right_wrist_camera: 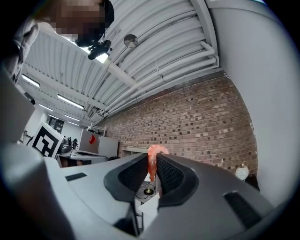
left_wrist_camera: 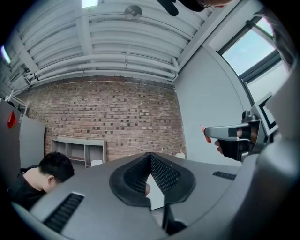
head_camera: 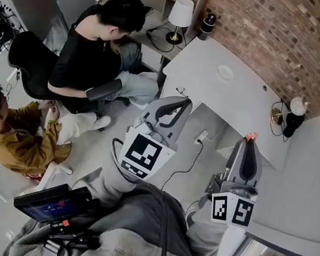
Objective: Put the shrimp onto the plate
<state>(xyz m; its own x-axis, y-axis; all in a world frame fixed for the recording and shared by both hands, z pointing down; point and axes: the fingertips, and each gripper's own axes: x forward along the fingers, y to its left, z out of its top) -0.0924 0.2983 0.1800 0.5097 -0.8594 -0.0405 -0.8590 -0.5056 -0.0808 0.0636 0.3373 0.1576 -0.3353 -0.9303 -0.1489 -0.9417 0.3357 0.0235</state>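
Observation:
A small orange-pink shrimp (right_wrist_camera: 154, 151) is pinched upright between the pads of my right gripper (right_wrist_camera: 152, 160), which is shut on it. In the head view the shrimp (head_camera: 251, 136) pokes out of the right gripper (head_camera: 251, 140), which is held up in the air, off the front right corner of the white desk (head_camera: 202, 86). A small white plate (head_camera: 225, 73) lies on that desk, far from both grippers. My left gripper (head_camera: 174, 104) is raised in front of the desk with its jaws together and nothing in them. The left gripper view shows its closed tips (left_wrist_camera: 150, 156) and the shrimp (left_wrist_camera: 205, 134) at right.
Two people sit on chairs at the left; one is in black (head_camera: 91, 48), one in yellow (head_camera: 19, 133). A table lamp (head_camera: 180, 15) and a dark bottle (head_camera: 207, 25) stand behind the desk. Cables (head_camera: 189, 152) run over the floor. A brick wall (head_camera: 293, 37) lies beyond.

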